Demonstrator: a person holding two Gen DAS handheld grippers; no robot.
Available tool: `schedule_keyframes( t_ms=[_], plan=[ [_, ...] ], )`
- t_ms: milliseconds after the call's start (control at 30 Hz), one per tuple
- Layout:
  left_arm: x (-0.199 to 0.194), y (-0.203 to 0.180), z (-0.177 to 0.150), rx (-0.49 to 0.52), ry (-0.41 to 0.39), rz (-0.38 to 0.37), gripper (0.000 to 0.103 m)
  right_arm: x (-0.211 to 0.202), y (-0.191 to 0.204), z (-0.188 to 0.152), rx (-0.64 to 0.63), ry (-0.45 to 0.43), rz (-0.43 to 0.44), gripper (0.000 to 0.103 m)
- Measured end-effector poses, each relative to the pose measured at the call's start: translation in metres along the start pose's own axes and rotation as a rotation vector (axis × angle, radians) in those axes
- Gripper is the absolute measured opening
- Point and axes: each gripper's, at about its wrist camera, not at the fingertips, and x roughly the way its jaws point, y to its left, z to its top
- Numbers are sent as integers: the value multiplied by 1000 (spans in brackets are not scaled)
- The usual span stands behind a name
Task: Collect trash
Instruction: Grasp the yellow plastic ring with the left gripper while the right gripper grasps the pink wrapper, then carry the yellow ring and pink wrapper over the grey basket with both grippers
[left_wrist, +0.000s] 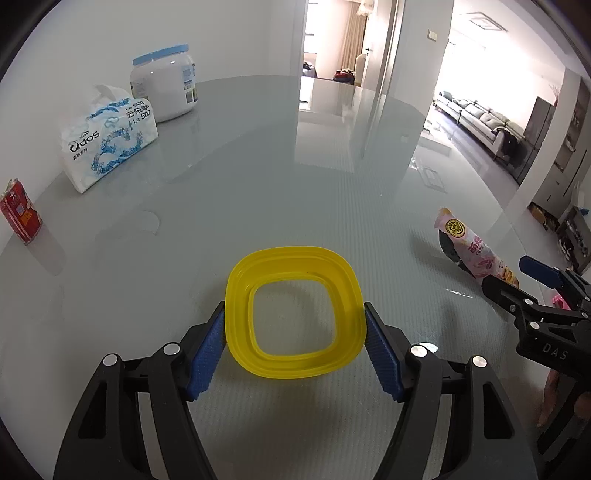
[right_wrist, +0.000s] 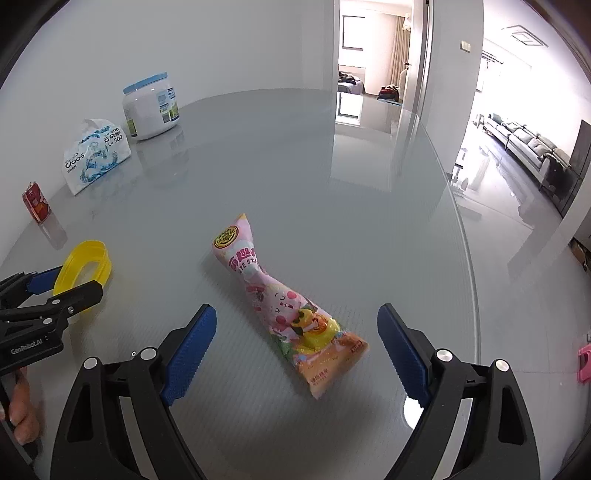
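Trash on this table (right_wrist: 295, 155) comes down to a few candidates: a pink snack wrapper (right_wrist: 284, 299) lying flat near the front edge, a small red carton (right_wrist: 36, 202) standing far to the left, and possibly more that the views do not reach. The left tongs (left_wrist: 295, 332) are clamped on a yellow container (left_wrist: 293, 314), blue pads pressed to its two sides, its open mouth tipped toward the camera; it looks empty, so nothing has been collected into it yet. Whether it is lifted or resting on the glass is hard to tell from this angle.

The right tongs (right_wrist: 295, 347) are spread wide apart with the lower, wider end of the snack wrapper between the pads, neither pad touching it. My reading is that the grab on the wrapper is about to happen and has not been made.

So the task seems to be at its start: the receptacle is in hand, the first piece is lined up, and the carton is untouched. A tissue pack (right_wrist: 96, 155) and a white jar (right_wrist: 151, 107) at the back left look like things that stay.
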Motion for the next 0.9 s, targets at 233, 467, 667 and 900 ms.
schedule_keyframes(
  t_ms=[233, 467, 667, 900],
  plan=[
    [0, 3, 0, -10, 1, -1, 68, 20, 4, 12, -33, 37, 1, 84],
    [-1, 5, 0, -15, -1, -4, 68, 23, 7, 12, -35, 74, 35, 43],
    [-12, 3, -1, -10, -28, -20, 68, 2, 6, -4, 49, 69, 41, 24],
    [-37, -9, -11, 25, -60, -62, 68, -58, 5, -37, 187, -8, 20, 24]
  ],
)
